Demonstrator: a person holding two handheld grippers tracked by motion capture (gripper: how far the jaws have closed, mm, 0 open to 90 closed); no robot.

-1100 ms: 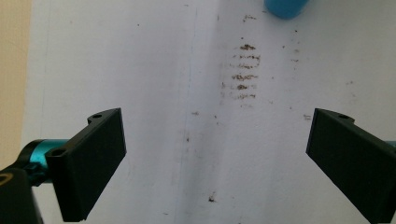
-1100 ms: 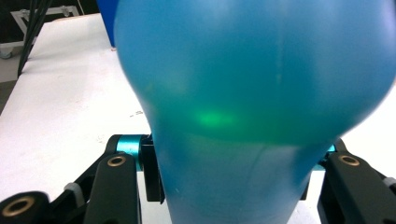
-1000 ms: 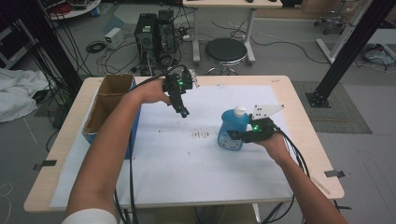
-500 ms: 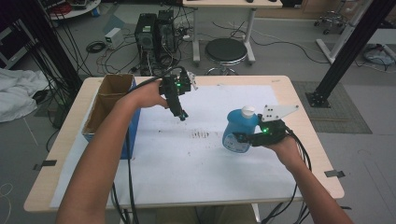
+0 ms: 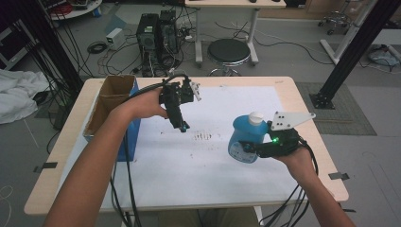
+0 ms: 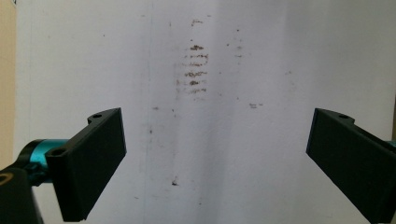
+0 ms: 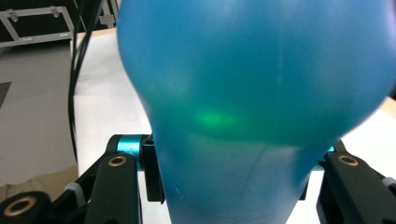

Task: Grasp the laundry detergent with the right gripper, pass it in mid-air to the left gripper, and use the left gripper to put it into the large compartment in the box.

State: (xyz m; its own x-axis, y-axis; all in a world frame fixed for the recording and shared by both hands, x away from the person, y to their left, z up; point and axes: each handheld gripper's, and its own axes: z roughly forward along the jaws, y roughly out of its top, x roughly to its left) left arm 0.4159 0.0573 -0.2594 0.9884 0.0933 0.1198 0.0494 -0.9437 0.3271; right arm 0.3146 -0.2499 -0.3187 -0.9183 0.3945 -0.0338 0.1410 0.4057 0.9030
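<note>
Cardboard box point(image 5: 111, 101), frame left, on worktop point(image 5: 302, 109). Left gripper point(image 5: 182, 126), centre: jaws spread, empty, above stained white sheet point(image 5: 189, 161). Blue bottle point(image 5: 246, 138), frame right: pinched by right gripper point(image 5: 253, 147); advisable to keep it upright, grip firm.

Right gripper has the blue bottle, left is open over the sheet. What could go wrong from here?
1. The right gripper clamps the blue bottle at its narrow lower part with the bulge above; it may tip or slip out.
2. The bottle sits tilted, its white cap leaning right; if the cap is loose, it might leak onto the white sheet.
3. The left gripper hangs open with cables trailing by the cardboard box; they might snag.
</note>
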